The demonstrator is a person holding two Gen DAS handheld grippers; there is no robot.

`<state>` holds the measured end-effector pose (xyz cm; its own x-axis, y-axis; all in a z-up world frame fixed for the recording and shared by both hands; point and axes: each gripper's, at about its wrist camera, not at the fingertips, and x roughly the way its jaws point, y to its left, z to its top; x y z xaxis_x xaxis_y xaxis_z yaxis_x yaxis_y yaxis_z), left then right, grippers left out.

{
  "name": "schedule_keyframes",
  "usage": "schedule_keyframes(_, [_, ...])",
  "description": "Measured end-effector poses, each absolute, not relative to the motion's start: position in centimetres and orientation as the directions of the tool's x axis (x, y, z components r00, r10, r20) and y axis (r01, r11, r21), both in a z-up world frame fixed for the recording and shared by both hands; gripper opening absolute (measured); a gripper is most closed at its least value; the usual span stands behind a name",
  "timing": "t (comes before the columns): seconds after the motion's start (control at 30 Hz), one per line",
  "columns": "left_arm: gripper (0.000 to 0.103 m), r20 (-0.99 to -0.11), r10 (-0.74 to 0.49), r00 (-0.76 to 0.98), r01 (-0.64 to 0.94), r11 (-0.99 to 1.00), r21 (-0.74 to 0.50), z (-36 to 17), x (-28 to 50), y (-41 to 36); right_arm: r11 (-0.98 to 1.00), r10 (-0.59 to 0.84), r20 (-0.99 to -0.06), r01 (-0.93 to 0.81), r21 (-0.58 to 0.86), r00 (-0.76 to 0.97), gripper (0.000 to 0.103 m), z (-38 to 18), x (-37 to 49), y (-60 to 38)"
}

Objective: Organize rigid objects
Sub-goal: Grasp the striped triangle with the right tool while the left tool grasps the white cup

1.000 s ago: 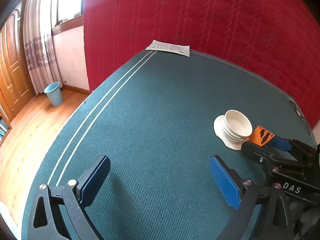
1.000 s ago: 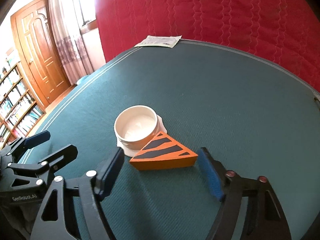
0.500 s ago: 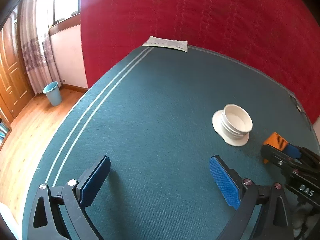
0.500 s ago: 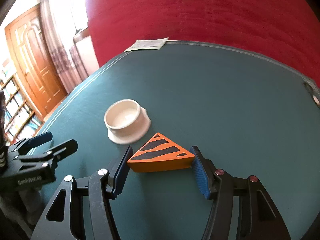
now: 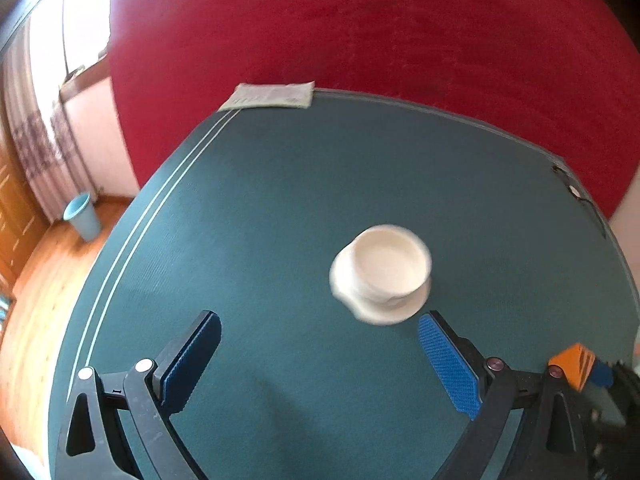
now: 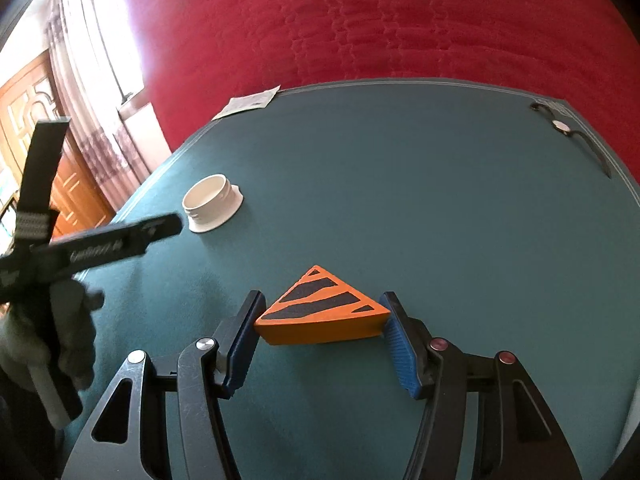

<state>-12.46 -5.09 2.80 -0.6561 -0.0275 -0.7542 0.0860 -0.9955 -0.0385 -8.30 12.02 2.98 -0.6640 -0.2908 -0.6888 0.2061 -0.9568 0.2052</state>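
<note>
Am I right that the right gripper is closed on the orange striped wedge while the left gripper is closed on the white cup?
Not quite. The right gripper is indeed closed on the orange striped wedge, but the left gripper holds nothing: in the left wrist view its jaws stand wide open, with the white cup sitting on the green table ahead of them, untouched.

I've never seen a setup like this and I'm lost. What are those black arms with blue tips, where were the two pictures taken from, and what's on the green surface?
They are hand-held tongs, one per hand of a person, each with a camera looking along its fingers. In the right view, the right tongs clamp an orange wedge with black stripes between their blue pads. In the left view, the left tongs stand open and empty, facing a white bowl-like piece. Both lie on a green cloth-covered table, with a paper sheet at its far edge.
</note>
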Motion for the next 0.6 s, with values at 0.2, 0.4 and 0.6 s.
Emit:
schedule_keyframes(0.2, [0.101, -0.742, -0.021, -0.670, 0.061, -0.998, -0.027, 3.2, -14.8, -3.6, -0.953, -0.301, -0.677, 0.185, 0.240, -0.672, 0.060, 2.9, -7.9, 12.7])
schedule_keyframes(0.4, [0.100, -0.758, -0.018, -0.652, 0.083, -0.995, -0.047, 2.1, -15.8, -4.0, -0.951, -0.305, -0.679, 0.184, 0.247, -0.668, 0.060, 2.8, -8.0, 12.8])
schedule_keyframes(0.6, [0.084, -0.771, 0.020, -0.636, 0.068, -0.994, -0.081, 1.2, -16.3, -4.0, -0.952, -0.304, -0.680, 0.184, 0.245, -0.667, 0.060, 2.7, -8.1, 12.9])
